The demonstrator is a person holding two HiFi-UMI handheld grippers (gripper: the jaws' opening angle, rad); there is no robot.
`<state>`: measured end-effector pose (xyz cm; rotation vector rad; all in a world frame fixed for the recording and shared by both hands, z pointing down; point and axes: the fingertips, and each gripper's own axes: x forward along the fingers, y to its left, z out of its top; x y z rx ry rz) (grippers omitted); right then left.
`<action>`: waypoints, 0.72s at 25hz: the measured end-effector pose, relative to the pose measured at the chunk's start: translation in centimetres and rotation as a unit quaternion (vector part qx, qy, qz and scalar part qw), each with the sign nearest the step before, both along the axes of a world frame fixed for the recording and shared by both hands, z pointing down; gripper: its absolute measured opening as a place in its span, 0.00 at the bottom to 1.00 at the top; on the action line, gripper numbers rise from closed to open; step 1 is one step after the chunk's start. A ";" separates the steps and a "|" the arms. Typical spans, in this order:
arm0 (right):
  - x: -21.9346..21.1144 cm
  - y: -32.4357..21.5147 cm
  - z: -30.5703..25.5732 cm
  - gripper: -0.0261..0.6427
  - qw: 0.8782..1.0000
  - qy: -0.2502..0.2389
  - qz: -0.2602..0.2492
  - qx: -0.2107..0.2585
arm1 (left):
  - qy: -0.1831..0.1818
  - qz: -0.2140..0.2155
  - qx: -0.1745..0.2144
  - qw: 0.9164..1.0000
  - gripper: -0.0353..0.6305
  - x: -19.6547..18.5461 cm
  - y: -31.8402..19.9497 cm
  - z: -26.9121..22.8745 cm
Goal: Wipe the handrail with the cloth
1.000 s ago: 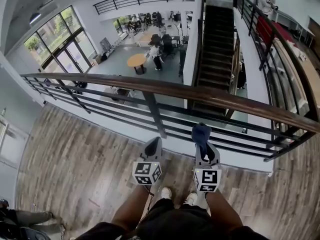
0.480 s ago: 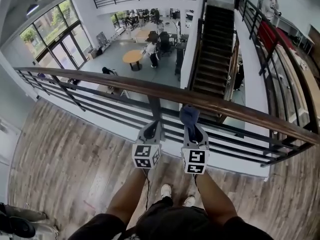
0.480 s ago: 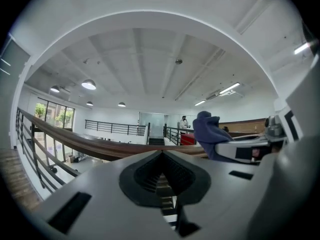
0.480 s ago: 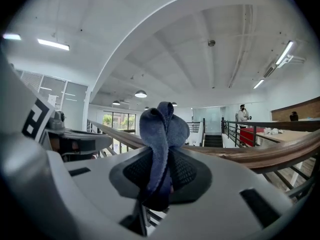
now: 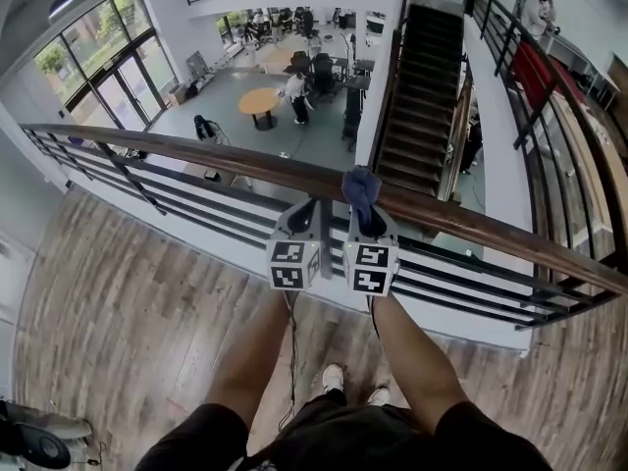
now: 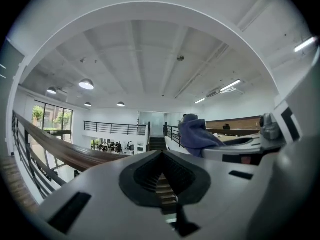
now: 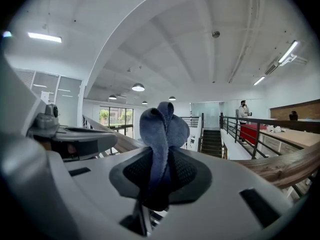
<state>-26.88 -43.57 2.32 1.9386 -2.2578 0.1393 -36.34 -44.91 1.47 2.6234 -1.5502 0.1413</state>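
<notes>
Stood at a wooden handrail (image 5: 196, 150) on an upper landing, with dark metal bars (image 5: 177, 199) beneath it and plank flooring (image 5: 128, 302) underfoot. Held both grippers up at the rail, side by side and almost touching, marker cubes turned toward the head camera.

Found the right gripper (image 5: 364, 219) clenched on a blue cloth (image 5: 361, 186), pinched between the dark pads and bunched into a knot past the jaw tips. Placed the cloth over the top of the handrail in the head view, about midway along the visible run. Could not settle actual contact between cloth and wood from any view.

Found the left gripper (image 5: 316, 209) closed, jaw tips together, nothing gripped, only a sliver of staircase visible through the hollow of the pads. Noted its tip at the near edge of the rail, just left of the cloth.

Traced the rail in the right gripper view low and away to the right, and again behind the left gripper's body on the left. Picked out the cloth in the left gripper view as a blue lump above the right gripper's body.

Looked past the rail onto a lower hall: round wooden table (image 5: 260, 101), a few people near desks, glass doors (image 5: 98, 67) at the left. Marked a dark staircase (image 5: 417, 96) straight ahead, a second railing (image 5: 510, 57) along a walkway to the right, and one person (image 5: 538, 13) at its far end. Caught bare legs and pale shoes (image 5: 334, 379) at the bottom of the head view
</notes>
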 end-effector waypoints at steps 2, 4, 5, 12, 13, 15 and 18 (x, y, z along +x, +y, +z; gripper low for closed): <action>-1.0 -2.2 0.1 0.16 1.000 0.002 0.005 -0.011 | -0.002 -0.001 -0.007 1.000 0.06 -0.5 -1.7 -0.2; -1.6 -4.0 0.4 0.16 1.000 -0.002 0.013 -0.028 | -0.005 0.002 -0.009 1.000 0.06 -0.7 -2.8 -0.6; -1.8 -4.7 0.6 0.16 0.999 -0.005 0.016 -0.038 | -0.008 0.004 -0.008 1.000 0.06 -0.8 -3.2 -0.9; -2.6 -7.5 2.0 0.16 0.995 0.010 0.029 -0.096 | -0.010 0.005 -0.018 1.000 0.06 -0.9 -5.0 -1.0; -2.5 -7.8 2.2 0.16 0.994 0.015 0.031 -0.101 | -0.011 0.004 -0.022 1.000 0.06 -0.8 -5.2 -0.7; -2.4 -8.4 2.4 0.16 0.993 0.023 0.032 -0.109 | -0.014 0.002 -0.030 0.999 0.06 -0.7 -5.8 0.0; -1.9 -8.6 2.5 0.16 0.992 0.025 0.030 -0.122 | -0.017 -0.003 -0.039 0.999 0.06 -0.8 -6.2 0.6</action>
